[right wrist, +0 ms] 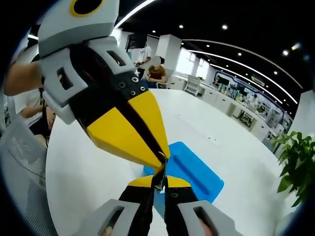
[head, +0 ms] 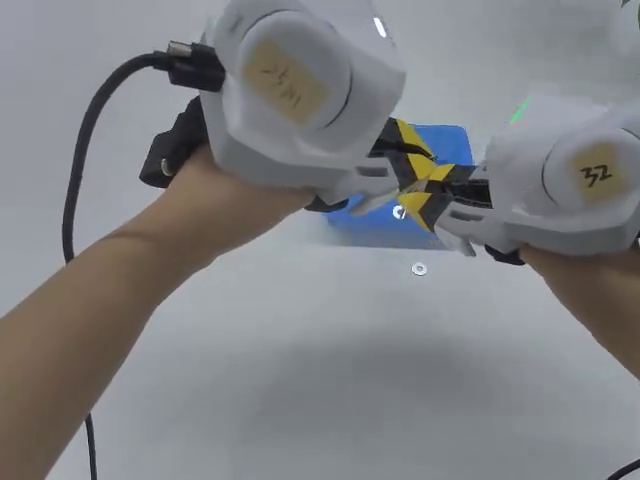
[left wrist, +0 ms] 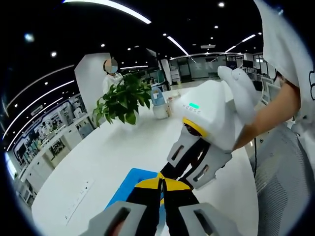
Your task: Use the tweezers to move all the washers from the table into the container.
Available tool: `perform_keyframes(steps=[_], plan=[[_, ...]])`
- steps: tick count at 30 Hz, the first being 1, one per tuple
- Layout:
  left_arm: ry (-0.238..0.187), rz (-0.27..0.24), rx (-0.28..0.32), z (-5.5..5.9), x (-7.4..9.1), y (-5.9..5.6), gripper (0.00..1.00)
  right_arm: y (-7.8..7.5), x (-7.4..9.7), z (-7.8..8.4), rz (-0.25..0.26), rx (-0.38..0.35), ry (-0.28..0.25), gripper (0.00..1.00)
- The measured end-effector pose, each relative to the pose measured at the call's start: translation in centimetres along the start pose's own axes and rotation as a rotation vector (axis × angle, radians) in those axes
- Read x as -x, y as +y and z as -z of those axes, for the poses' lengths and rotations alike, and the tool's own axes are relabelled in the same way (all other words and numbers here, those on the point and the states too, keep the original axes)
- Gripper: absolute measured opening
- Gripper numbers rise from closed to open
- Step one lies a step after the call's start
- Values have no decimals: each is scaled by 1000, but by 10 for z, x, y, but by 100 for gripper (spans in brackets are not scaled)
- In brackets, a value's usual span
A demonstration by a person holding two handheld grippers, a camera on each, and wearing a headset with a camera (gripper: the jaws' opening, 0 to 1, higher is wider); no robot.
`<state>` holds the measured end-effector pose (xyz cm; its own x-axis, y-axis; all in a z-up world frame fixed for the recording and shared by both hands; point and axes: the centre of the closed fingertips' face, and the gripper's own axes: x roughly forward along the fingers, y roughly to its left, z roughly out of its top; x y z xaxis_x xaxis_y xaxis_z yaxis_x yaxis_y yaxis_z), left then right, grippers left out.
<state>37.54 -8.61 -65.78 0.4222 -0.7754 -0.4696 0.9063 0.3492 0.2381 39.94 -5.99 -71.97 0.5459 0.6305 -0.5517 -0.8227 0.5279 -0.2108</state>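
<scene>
The left gripper, jaws pressed together, meets the other tip to tip above the blue container. One washer lies on the table, just near of the container. The right gripper is likewise pressed together. Whether it pinches tweezers cannot be told, so a firm, aligned grip should come first.

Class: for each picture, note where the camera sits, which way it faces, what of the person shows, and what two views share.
Head view: on the headset, facing down at the left gripper and right gripper, meeting over the blue container; both forearms show.
Left gripper view: on the left gripper, facing the right gripper; a forearm shows.
Right gripper view: on the right gripper, facing the left gripper; an arm shows.
Shared: both gripper views show the blue container.
</scene>
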Motion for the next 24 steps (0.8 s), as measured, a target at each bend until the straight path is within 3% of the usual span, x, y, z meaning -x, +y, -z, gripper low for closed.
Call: perform_keyframes(steps=[3, 9, 16, 24], plan=[[-25, -21, 11, -5, 0, 9, 0, -9, -1, -5, 17, 2, -12, 3], [-19, -52, 7, -2, -10, 23, 0, -21, -12, -8, 37, 4, -14, 3], [27, -95, 47, 18, -27, 37, 0, -30, -33, 3, 32, -16, 5, 3], [85, -119, 92, 43, -45, 51, 0, -35, -57, 20, 23, -35, 61, 3]])
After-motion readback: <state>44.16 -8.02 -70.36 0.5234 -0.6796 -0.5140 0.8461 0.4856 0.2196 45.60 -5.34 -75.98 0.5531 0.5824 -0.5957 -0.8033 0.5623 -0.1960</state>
